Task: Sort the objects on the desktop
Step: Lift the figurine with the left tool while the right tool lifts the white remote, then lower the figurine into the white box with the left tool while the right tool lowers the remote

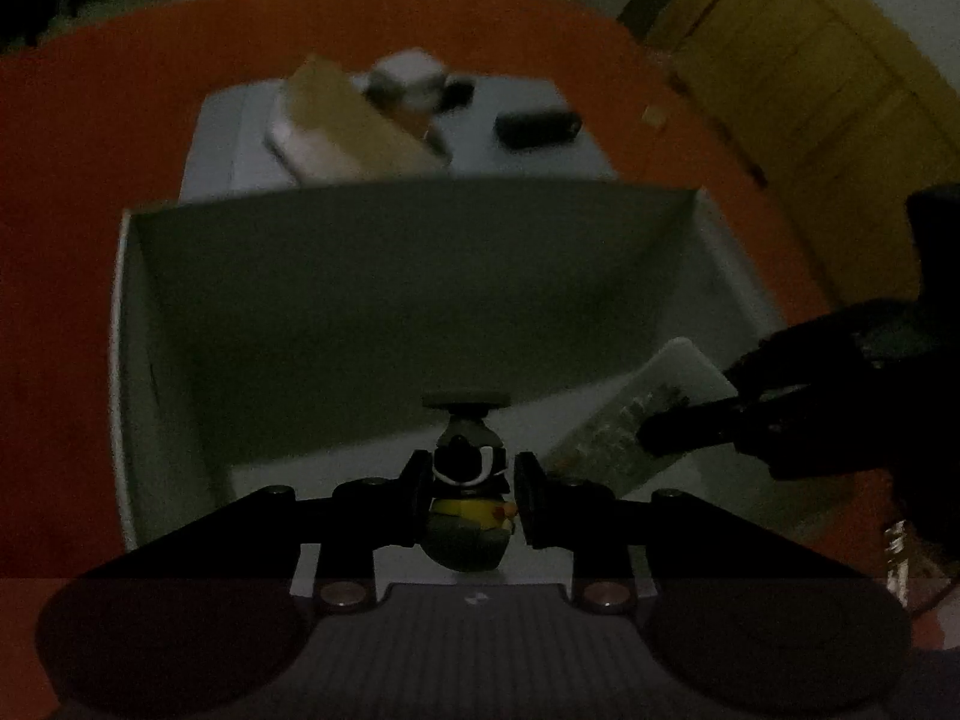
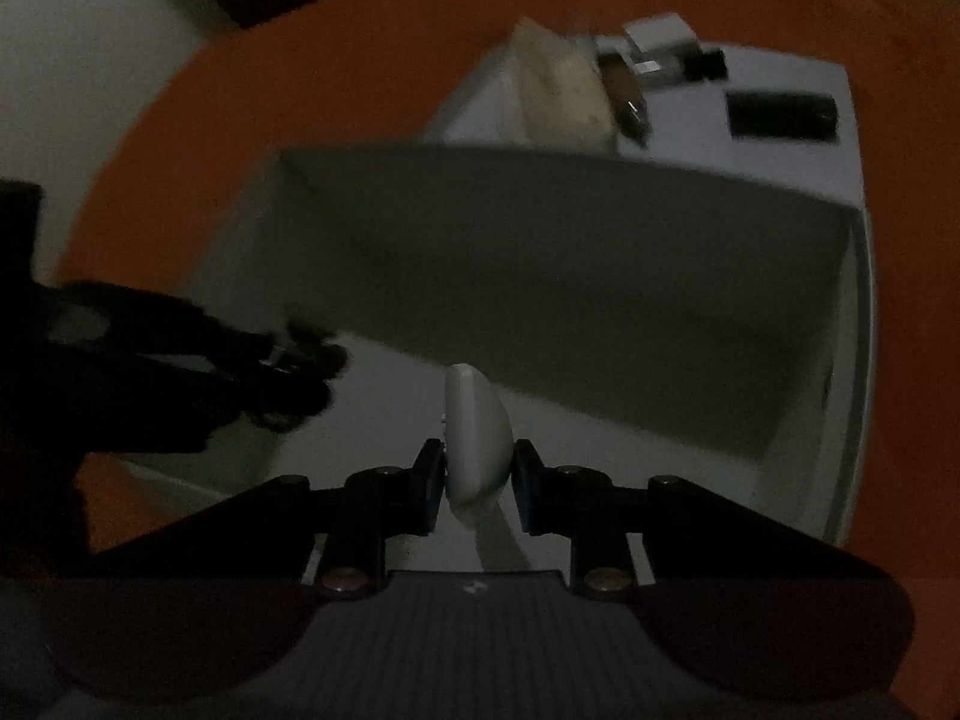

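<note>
Both tongs were clenched over an open white box [image 1: 126,360] on an orange table [image 1: 72,210]: the left gripper [image 1: 469,498] pinched a small, stiff-looking toy figure [image 1: 468,510] at its waist, the right gripper [image 2: 477,483] a light-looking, probably slippery plastic case [image 2: 477,438] by its flat faces.

left wrist view: close above, looks forward and down into white box [image 1: 420,300], orange table [image 1: 78,240] behind
right wrist view: same box [image 2: 570,276] from right side, close
shared: box interior, far white lid [image 1: 528,150], each other's gripper
</note>
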Action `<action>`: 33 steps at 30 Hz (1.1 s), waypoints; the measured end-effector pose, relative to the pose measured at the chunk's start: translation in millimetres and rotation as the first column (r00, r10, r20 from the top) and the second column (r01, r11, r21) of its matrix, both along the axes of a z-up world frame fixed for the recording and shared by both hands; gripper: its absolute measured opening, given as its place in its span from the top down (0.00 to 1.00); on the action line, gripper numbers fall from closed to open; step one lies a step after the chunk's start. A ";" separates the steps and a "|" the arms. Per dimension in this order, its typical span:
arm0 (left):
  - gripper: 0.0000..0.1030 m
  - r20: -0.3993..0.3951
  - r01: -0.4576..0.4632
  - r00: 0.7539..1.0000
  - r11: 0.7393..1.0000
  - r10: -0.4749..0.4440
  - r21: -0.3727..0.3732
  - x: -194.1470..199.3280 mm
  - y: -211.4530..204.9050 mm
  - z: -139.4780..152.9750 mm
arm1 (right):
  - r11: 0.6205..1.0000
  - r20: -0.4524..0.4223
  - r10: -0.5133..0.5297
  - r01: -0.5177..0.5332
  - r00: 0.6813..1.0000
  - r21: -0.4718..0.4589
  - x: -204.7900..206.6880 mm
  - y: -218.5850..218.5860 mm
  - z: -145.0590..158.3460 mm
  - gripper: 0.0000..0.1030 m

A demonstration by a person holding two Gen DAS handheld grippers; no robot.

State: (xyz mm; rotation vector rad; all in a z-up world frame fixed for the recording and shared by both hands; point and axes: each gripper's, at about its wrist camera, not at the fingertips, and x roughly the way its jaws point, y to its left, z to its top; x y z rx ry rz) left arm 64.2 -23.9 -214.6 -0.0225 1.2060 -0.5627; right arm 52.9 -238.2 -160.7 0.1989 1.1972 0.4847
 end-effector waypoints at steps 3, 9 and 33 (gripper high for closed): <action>0.76 -0.020 -0.014 1.000 1.000 0.014 0.017 0.3 1.8 -13.4 | 1.000 -0.026 0.003 -0.004 1.000 -0.028 2.0 2.8 -19.5 0.74; 0.76 -0.034 -0.005 0.999 0.998 0.007 0.061 0.8 -0.4 -28.1 | 0.998 -0.027 0.002 -0.004 1.000 -0.060 4.9 1.9 -37.3 0.72; 0.72 -0.008 0.015 1.000 0.976 -0.014 0.216 -13.4 -16.0 -43.4 | 0.985 -0.087 -0.039 0.023 0.995 -0.173 30.7 15.1 -90.6 0.70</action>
